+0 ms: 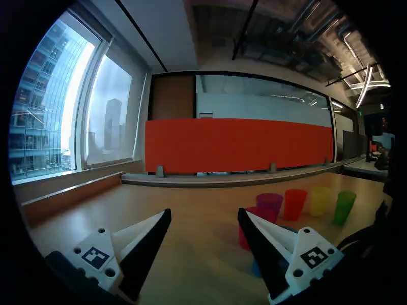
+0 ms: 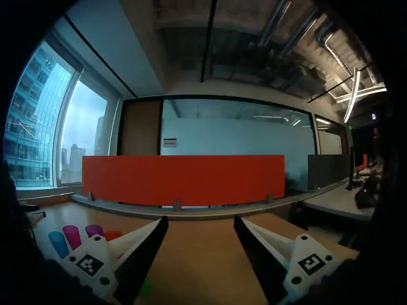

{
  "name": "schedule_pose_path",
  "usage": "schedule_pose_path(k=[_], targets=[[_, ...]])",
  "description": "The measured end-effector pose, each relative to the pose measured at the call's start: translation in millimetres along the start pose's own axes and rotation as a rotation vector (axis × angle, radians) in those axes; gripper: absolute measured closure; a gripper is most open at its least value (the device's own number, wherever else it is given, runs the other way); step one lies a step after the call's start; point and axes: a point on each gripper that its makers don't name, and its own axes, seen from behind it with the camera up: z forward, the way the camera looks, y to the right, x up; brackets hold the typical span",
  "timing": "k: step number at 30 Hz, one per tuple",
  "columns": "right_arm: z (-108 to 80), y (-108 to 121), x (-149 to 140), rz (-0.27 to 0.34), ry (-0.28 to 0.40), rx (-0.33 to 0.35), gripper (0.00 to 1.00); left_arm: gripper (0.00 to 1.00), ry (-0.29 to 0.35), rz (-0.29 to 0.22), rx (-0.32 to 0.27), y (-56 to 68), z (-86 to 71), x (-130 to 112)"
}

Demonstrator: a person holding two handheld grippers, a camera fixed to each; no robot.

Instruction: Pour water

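Note:
In the left gripper view my left gripper is open above the wooden table, with nothing between its fingers. Just beyond its right finger stand plastic cups: a purple cup, an orange cup, a yellow cup and a green cup. A red cup and something blue sit partly hidden behind that finger. In the right gripper view my right gripper is open and holds nothing. At its far left stand a blue cup, a magenta cup, a purple cup and an orange cup.
An orange divider panel runs along the table's far edge. Large windows stand at the left. Another desk with dark objects lies to the right.

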Motion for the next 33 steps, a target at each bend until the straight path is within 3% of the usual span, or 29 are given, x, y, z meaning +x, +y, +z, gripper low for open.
schedule_pose_path(k=[9,33], targets=[[2.6,-6.9,-2.9,-0.032,0.024,0.024,0.00,0.03,0.000,0.000,0.001,-0.2,-0.3,0.1],[15.7,-12.5,-62.3,-0.021,-0.008,0.045,0.00,0.02,0.000,0.001,0.001,0.0,0.2,0.0]])
